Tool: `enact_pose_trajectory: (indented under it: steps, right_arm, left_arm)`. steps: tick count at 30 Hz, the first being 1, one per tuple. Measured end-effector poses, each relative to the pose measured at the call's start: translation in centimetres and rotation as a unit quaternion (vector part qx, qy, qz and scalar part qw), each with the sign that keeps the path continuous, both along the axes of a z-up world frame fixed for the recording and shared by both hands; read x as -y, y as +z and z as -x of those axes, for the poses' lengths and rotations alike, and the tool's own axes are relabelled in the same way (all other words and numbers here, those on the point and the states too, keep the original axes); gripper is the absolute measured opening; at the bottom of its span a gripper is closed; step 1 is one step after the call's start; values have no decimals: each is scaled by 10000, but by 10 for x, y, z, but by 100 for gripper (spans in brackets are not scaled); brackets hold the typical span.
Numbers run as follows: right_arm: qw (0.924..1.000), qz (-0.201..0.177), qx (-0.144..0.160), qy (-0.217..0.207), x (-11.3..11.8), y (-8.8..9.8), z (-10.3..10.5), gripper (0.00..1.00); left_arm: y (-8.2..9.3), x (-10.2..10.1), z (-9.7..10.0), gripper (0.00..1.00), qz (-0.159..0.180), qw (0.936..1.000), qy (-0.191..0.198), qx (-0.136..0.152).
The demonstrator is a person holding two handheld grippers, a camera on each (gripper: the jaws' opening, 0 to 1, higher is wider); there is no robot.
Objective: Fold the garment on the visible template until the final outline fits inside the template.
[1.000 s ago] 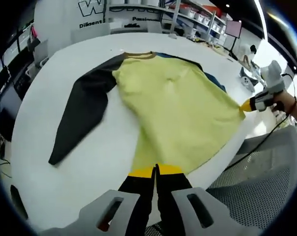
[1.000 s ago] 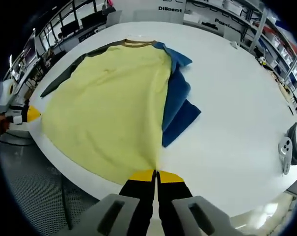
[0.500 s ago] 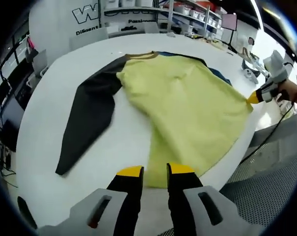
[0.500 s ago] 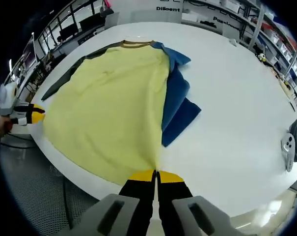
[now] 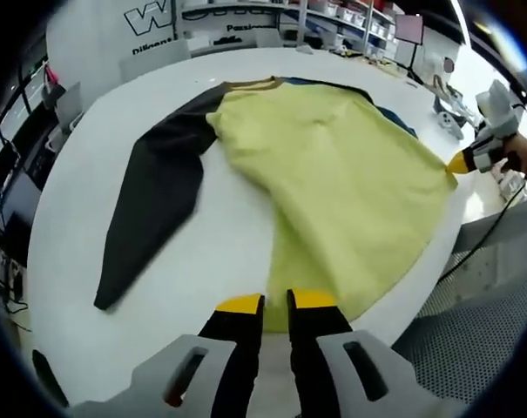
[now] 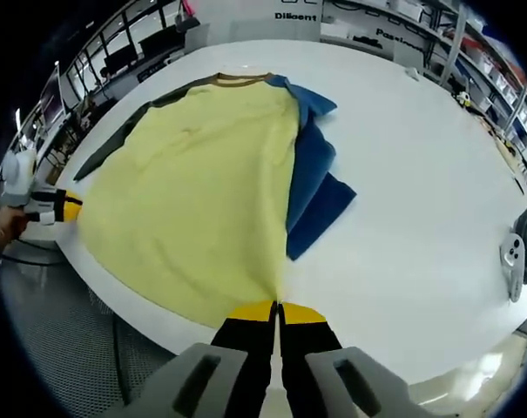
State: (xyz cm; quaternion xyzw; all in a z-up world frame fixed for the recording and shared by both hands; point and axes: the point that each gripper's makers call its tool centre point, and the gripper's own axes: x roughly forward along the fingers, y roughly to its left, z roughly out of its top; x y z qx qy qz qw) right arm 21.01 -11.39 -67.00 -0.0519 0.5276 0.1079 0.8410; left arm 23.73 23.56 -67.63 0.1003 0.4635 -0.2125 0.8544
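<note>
The yellow garment [image 5: 333, 174] lay spread flat on the white table [image 5: 219, 252]; the right gripper [image 6: 276, 306] pinched its hem corner; the left gripper [image 5: 275, 302] stood slightly parted, seemingly gripping nothing.

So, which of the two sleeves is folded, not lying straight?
The blue sleeve: it lies bunched and doubled over beside the yellow body. The dark sleeve stretches out flat on the table.

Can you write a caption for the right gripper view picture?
Right gripper pinching the yellow shirt's hem on a white table, blue sleeve folded alongside.
</note>
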Motion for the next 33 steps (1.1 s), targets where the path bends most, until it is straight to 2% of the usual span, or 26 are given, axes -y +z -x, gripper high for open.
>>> enact_pose_trajectory:
  steps: [3, 10, 19, 21, 24, 27, 30, 33]
  right_arm:
    - [10000, 5, 5, 2, 0, 0, 0, 0]
    - [10000, -10, 22, 12, -1, 1, 0, 0]
    - [10000, 7, 42, 85, 0, 4, -2, 0]
    - [10000, 2, 29, 72, 0, 4, -2, 0]
    - [9999, -6, 33, 131, -2, 5, -1, 0]
    - [9999, -18, 36, 142, -1, 5, -1, 0]
    - [9999, -45, 47, 106, 1, 6, -1, 0]
    - [9999, -49, 66, 123, 1, 6, -1, 0]
  left_arm:
    - [0, 1, 0, 7, -10, 10000, 10, -31]
    - [2, 2, 3, 5, 63, 9998, 106, -172]
    - [29, -12, 12, 5, 107, 9993, 347, 107]
    - [38, -18, 14, 5, 107, 9985, 497, 208]
    - [48, -16, 18, 5, 217, 9974, 625, 280]
    - [54, -8, 27, 5, 179, 9982, 491, 303]
    - [56, -1, 34, 5, -40, 9994, 244, 251]
    - [58, 18, 39, 5, 103, 9997, -80, 223]
